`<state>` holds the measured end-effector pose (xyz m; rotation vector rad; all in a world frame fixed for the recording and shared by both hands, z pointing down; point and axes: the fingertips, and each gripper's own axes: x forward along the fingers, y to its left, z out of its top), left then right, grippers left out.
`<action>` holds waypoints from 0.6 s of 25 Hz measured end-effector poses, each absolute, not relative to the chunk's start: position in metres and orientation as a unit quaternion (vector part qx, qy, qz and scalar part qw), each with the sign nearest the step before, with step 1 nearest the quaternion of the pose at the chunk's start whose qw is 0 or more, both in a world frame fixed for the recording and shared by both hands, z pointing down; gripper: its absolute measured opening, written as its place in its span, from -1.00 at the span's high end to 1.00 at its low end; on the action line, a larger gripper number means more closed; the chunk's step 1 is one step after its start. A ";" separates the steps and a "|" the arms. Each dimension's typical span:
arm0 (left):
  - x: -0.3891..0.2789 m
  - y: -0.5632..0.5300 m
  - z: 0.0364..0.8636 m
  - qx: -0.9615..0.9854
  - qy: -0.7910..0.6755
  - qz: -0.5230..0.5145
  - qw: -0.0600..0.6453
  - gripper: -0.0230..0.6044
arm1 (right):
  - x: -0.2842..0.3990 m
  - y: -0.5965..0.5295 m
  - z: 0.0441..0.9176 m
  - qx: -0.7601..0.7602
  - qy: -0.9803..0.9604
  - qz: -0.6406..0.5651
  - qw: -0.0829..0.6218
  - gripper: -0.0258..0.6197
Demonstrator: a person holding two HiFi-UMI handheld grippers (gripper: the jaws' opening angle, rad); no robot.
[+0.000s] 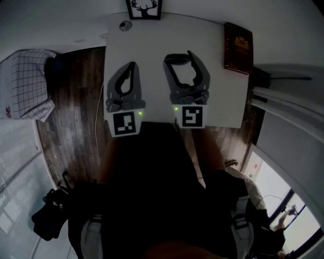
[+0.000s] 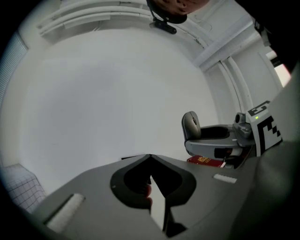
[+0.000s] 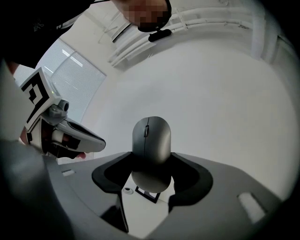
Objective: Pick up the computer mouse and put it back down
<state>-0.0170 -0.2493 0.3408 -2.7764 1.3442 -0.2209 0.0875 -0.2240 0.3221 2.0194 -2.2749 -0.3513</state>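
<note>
A dark grey computer mouse [image 3: 151, 143] stands on end between the jaws of my right gripper [image 3: 151, 159], which is shut on it. In the head view this right gripper [image 1: 181, 56] is over the middle of the white table [image 1: 152, 45], and the mouse [image 1: 177, 57] shows only as a dark sliver at its tips. The left gripper view catches the mouse [image 2: 191, 125] at the tip of the right gripper. My left gripper [image 1: 133, 65] is beside it on the left, shut with nothing between its jaws, which meet at their tips [image 2: 150, 157].
A dark red book [image 1: 238, 48] lies at the table's far right corner. A framed deer picture [image 1: 144, 8] and a small round object [image 1: 125, 25] sit at the far edge. Wooden floor and a checked cloth [image 1: 28, 83] are left of the table.
</note>
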 end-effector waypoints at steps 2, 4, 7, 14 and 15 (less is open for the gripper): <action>-0.017 -0.253 0.350 -0.898 0.433 -0.079 0.023 0.93 | 0.086 -0.229 0.336 0.653 -0.747 -0.108 0.062 0.08; -0.016 -0.255 0.360 -0.898 0.431 -0.087 0.019 0.93 | 0.085 -0.233 0.349 0.649 -0.750 -0.100 0.078 0.07; -0.016 -0.259 0.374 -0.898 0.429 -0.101 0.009 0.93 | 0.084 -0.242 0.358 0.647 -0.753 -0.098 0.075 0.07; -0.015 -0.268 0.395 -0.899 0.420 -0.124 0.001 0.93 | 0.087 -0.258 0.398 0.646 -0.754 -0.069 0.101 0.07; -0.015 -0.270 0.397 -0.899 0.420 -0.125 -0.002 0.93 | 0.087 -0.260 0.403 0.647 -0.754 -0.063 0.097 0.07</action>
